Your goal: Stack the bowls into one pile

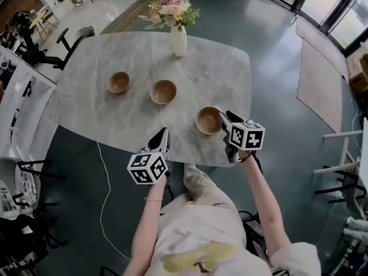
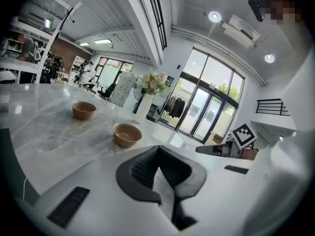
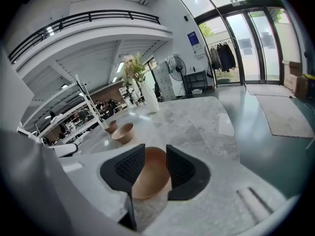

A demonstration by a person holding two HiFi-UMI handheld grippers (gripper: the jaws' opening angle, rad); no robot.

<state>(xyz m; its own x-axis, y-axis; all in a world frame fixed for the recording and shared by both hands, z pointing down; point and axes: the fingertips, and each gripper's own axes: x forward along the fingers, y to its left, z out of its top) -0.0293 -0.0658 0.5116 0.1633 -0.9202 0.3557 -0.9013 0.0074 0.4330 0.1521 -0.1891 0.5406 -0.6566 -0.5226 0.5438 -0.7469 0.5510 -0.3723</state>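
Three wooden bowls stand on the marble table [image 1: 86, 96]: a left bowl [image 1: 119, 82], a middle bowl [image 1: 163, 92] and a near bowl [image 1: 209, 120] by the front edge. My right gripper [image 1: 223, 118] is at the near bowl's right rim. In the right gripper view its jaws [image 3: 155, 149] stand apart and that bowl [image 3: 150, 176] shows in the gap, just beyond the pads. My left gripper [image 1: 165, 132] hovers over the front edge, left of the near bowl, its fingertips [image 2: 157, 151] together and holding nothing. Ahead of it are the middle bowl [image 2: 127, 134] and the left bowl [image 2: 83, 110].
A white vase of flowers [image 1: 178, 39] stands at the table's far side, behind the bowls. Black chairs [image 1: 69, 39] and white racks [image 1: 17, 114] are on the left. A white cable [image 1: 103, 194] runs over the floor below the front edge.
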